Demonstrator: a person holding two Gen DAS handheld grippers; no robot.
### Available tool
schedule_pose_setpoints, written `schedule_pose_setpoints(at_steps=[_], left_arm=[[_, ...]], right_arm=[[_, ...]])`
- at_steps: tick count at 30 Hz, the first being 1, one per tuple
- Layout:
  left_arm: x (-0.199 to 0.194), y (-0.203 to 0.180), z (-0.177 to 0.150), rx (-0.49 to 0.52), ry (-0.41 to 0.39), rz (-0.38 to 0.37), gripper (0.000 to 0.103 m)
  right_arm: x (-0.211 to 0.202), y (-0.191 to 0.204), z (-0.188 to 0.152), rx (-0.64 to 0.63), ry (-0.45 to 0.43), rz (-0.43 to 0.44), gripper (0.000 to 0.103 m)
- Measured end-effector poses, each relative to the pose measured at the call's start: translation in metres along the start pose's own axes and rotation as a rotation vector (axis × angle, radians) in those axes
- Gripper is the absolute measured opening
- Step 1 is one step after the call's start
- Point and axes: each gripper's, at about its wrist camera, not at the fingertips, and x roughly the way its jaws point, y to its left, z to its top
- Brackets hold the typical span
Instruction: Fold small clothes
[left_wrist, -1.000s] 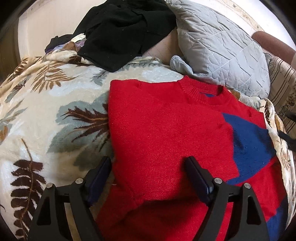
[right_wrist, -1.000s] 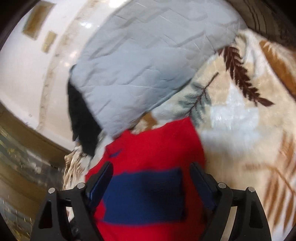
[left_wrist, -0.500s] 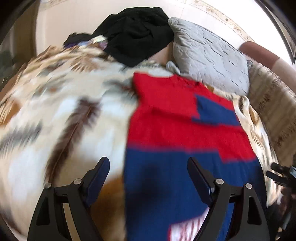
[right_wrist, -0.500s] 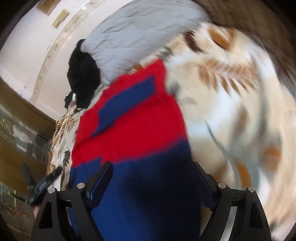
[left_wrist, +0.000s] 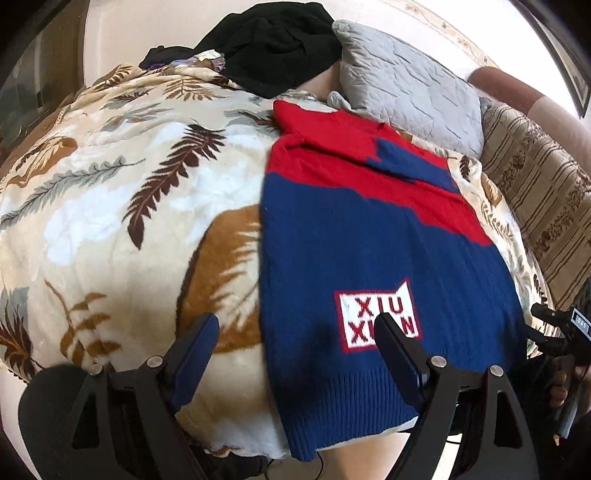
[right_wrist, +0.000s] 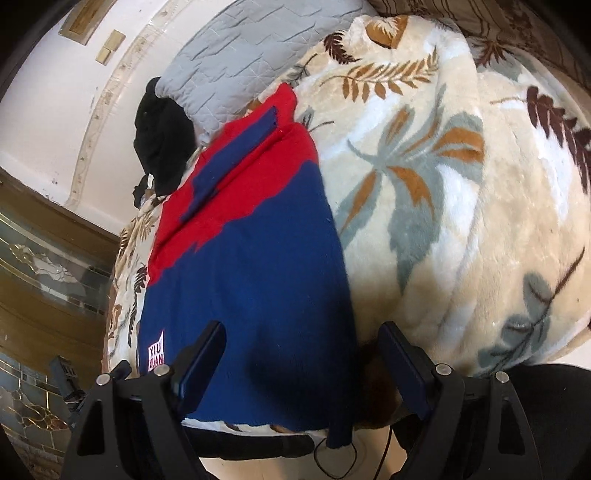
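Note:
A red and navy knit sweater (left_wrist: 369, 236) lies flat on a leaf-print blanket (left_wrist: 110, 206), sleeves folded inward, navy hem toward me, with a white logo patch (left_wrist: 376, 314). My left gripper (left_wrist: 295, 354) is open and empty, hovering over the hem's left corner. In the right wrist view the sweater (right_wrist: 251, 266) lies the same way, and my right gripper (right_wrist: 303, 362) is open and empty above the hem's right corner. The other gripper shows at the left edge of the right wrist view (right_wrist: 66, 373).
A grey quilted pillow (left_wrist: 410, 81) and a pile of black clothes (left_wrist: 273, 40) lie beyond the sweater's collar. A striped cushion (left_wrist: 535, 184) is at the right. The blanket's front edge (left_wrist: 240, 446) drops off just under the hem.
Both grippers have pulled back from the sweater's upper part to its hem. The view went from the red chest to the whole sweater with folded sleeves.

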Motion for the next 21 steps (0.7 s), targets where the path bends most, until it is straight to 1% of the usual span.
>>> schedule_pose_setpoints(at_steps=[3, 5, 6, 8, 10, 11, 12, 14, 16, 19, 20, 21], left_arm=[[-0.005, -0.001, -0.005, -0.003, -0.004, -0.004, 0.086], [-0.007, -0.001, -0.008, -0.003, -0.007, -0.002, 0.086], [-0.004, 0.000, -0.009, -0.004, 0.000, 0.005, 0.086], [0.006, 0.003, -0.013, -0.014, 0.039, 0.019, 0.086], [0.013, 0.004, -0.016, -0.027, 0.067, 0.026, 0.086], [0.013, 0.003, -0.017, -0.022, 0.063, 0.032, 0.086], [0.012, 0.002, -0.017, -0.018, 0.059, 0.032, 0.086], [0.008, -0.001, -0.017, -0.012, 0.047, 0.022, 0.086], [0.005, -0.002, -0.018, -0.001, 0.034, 0.025, 0.086], [0.018, -0.002, -0.021, 0.009, 0.078, 0.065, 0.086], [0.018, -0.005, -0.021, 0.023, 0.070, 0.075, 0.086], [0.017, -0.008, -0.022, 0.046, 0.074, 0.084, 0.085]], right_arm=[[0.000, 0.006, -0.004, -0.022, 0.012, 0.010, 0.086], [0.003, 0.009, -0.005, -0.036, 0.016, -0.007, 0.086], [0.006, 0.008, -0.005, -0.039, 0.023, -0.018, 0.086], [0.011, 0.008, -0.006, -0.035, 0.028, -0.025, 0.085], [0.011, 0.011, -0.006, -0.057, 0.033, -0.043, 0.076], [0.011, 0.011, -0.006, -0.063, 0.040, -0.053, 0.067], [0.012, 0.010, -0.006, -0.057, 0.047, -0.060, 0.066], [0.009, 0.009, -0.006, -0.041, 0.044, -0.058, 0.066], [0.008, 0.013, -0.008, -0.068, 0.046, -0.072, 0.067], [0.015, 0.011, -0.012, -0.074, 0.064, -0.093, 0.067], [0.015, 0.014, -0.012, -0.085, 0.070, -0.099, 0.063], [0.015, 0.017, -0.012, -0.098, 0.085, -0.109, 0.030]])
